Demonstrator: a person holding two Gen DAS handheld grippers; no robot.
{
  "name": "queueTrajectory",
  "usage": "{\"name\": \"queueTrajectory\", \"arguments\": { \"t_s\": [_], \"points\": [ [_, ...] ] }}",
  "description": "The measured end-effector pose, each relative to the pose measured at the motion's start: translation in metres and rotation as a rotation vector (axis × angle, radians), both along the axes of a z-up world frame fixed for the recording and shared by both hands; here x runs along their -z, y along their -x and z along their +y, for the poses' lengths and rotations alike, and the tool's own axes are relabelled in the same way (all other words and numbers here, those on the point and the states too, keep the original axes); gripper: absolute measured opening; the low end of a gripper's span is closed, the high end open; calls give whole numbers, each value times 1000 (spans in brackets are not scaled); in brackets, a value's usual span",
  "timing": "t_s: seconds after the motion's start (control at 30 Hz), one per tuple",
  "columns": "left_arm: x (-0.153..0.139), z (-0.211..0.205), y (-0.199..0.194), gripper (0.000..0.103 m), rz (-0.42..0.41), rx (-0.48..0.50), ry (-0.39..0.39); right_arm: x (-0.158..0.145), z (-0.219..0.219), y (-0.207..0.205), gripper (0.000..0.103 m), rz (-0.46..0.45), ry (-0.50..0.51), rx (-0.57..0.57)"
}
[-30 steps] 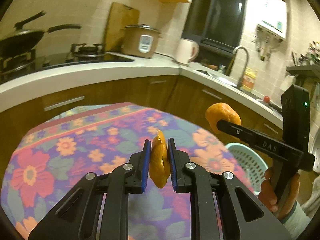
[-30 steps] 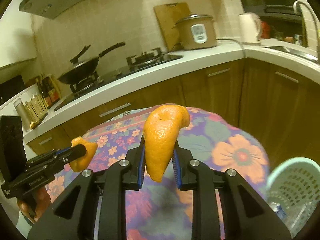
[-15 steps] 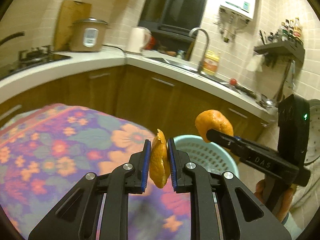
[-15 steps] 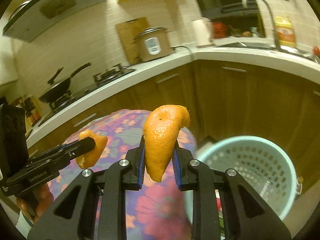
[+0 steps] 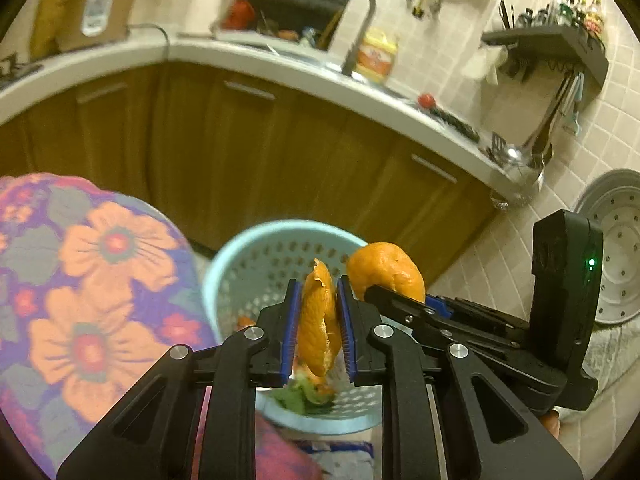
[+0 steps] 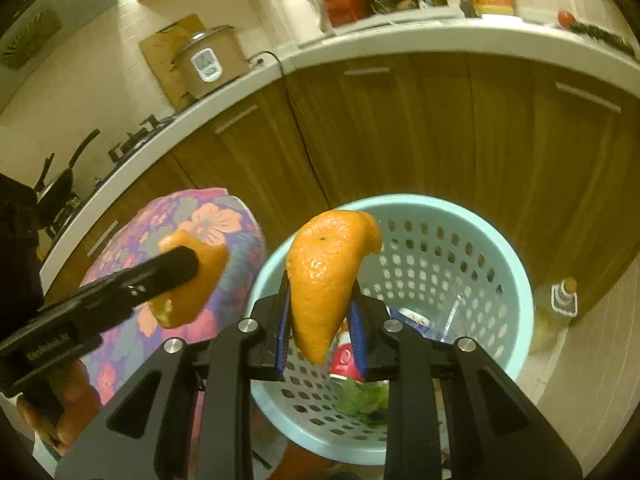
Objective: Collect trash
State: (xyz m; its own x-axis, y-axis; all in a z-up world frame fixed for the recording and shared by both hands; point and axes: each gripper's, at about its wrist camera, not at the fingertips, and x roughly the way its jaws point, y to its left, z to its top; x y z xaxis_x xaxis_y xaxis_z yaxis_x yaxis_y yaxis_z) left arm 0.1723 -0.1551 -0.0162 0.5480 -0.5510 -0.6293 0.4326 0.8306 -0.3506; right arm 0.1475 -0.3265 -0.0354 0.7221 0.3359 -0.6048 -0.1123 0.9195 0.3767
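Note:
My left gripper (image 5: 318,334) is shut on a piece of orange peel (image 5: 318,320) and holds it over the pale blue perforated trash basket (image 5: 240,264). My right gripper (image 6: 322,324) is shut on a larger orange peel (image 6: 326,276), also above the basket (image 6: 460,232). In the left wrist view the right gripper's peel (image 5: 386,270) shows just to the right. In the right wrist view the left gripper's peel (image 6: 192,284) hangs at the left, over the table edge. The basket holds a red can (image 6: 344,358), green leaves (image 6: 360,400) and other rubbish.
The round table with a flowered cloth (image 5: 80,280) stands left of the basket. Brown cabinets (image 6: 400,128) under a white counter (image 5: 280,72) curve behind. A bottle (image 6: 560,304) stands on the tiled floor right of the basket.
Both grippers have swung right from over the table to above the basket, each still holding its peel. The basket now lies directly below the fingers.

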Motion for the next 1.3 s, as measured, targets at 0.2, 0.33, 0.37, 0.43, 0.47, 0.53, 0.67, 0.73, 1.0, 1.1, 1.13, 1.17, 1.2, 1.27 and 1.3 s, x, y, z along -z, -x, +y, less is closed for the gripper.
{"name": "queueTrajectory", "arguments": {
  "t_s": [0.2, 0.33, 0.37, 0.43, 0.47, 0.53, 0.67, 0.73, 1.0, 1.1, 1.13, 1.17, 1.2, 1.27, 1.3],
  "points": [
    [16, -6, -16, 25, 87, 5, 30, 16, -19, -5, 35, 71, -23, 32],
    [19, -8, -16, 45, 92, 5, 29, 18, -31, 0, 56, 72, -29, 65],
    [18, -8, -14, 46, 86, 8, 28, 18, -33, 1, 56, 71, -33, 66],
    [16, -10, -11, 48, 72, 18, 20, 15, -38, 5, 56, 64, -42, 73],
    [15, -10, -8, 49, 65, 21, 15, 12, -39, 7, 56, 56, -49, 73],
    [12, -7, -4, 53, 50, 24, 14, 7, -39, 10, 56, 43, -52, 70],
    [4, 2, 8, 56, 15, 20, 23, -5, -29, 19, 56, 7, -36, 58],
    [0, 8, 15, 58, -6, 12, 26, -12, -22, 25, 56, -16, -28, 51],
    [-17, 40, 44, 63, -108, -53, 10, -30, 7, 44, 65, -84, 11, 45],
    [-23, 50, 55, 65, -148, -92, -10, -36, 19, 51, 69, -107, 37, 44],
    [-26, 56, 59, 67, -167, -121, -26, -39, 24, 53, 70, -116, 45, 43],
    [-28, 60, 64, 69, -186, -152, -40, -40, 27, 55, 71, -121, 51, 43],
    [-30, 65, 68, 72, -212, -185, -51, -42, 31, 57, 72, -128, 59, 41],
    [-34, 73, 75, 76, -250, -233, -65, -46, 38, 62, 72, -144, 75, 40],
    [-35, 78, 79, 76, -270, -260, -75, -48, 42, 66, 73, -156, 86, 44]
  ]
}}
